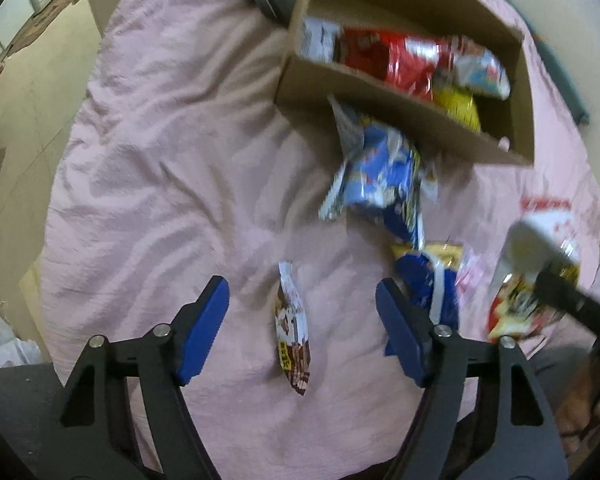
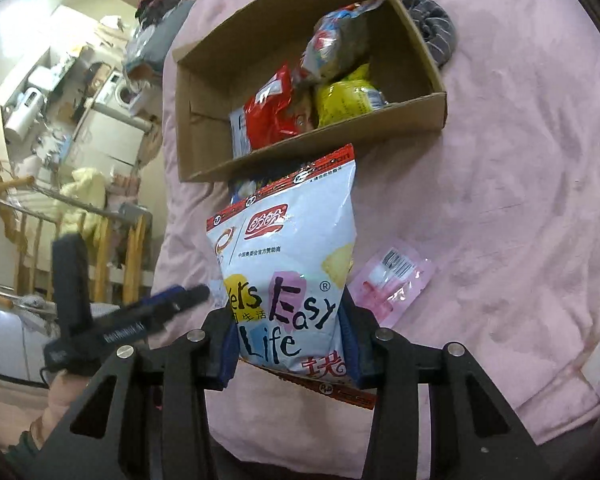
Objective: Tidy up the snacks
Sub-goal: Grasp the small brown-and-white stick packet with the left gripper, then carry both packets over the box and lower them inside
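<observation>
The pink bedsheet (image 2: 520,160) covers nearly everything in both views. At twelve o'clock on it sits the open cardboard box (image 2: 204,80), already holding a red packet (image 2: 272,116), a yellow packet (image 2: 344,100) and a silvery bag (image 2: 336,44) above them (so part of the sorting looks done).

Next in size, the white chip bag (image 2: 288,272) stands upright in the right gripper (image 2: 290,346), whose blue pads press on both sides of its lower end; the jaws are partly closed around it, and it hangs between the camera and the box's near wall.

A blue-and-white packet (image 1: 384,184) lies against the box's outside wall, at one o'clock from the left gripper (image 1: 302,322), with a blue-and-yellow packet (image 1: 432,276) just beside the right-hand pad. A pink wrapper (image 2: 392,280) lies at three o'clock from the chip bag.

Smallest, a slim brown snack stick (image 1: 292,328) lies on the sheet between the left gripper's jaws, which stand fairly wide and, as far as the blur allows, touch nothing.

By my judgement, roughly half remains: one bag is in transit, and at least four packets are still outside the box.
</observation>
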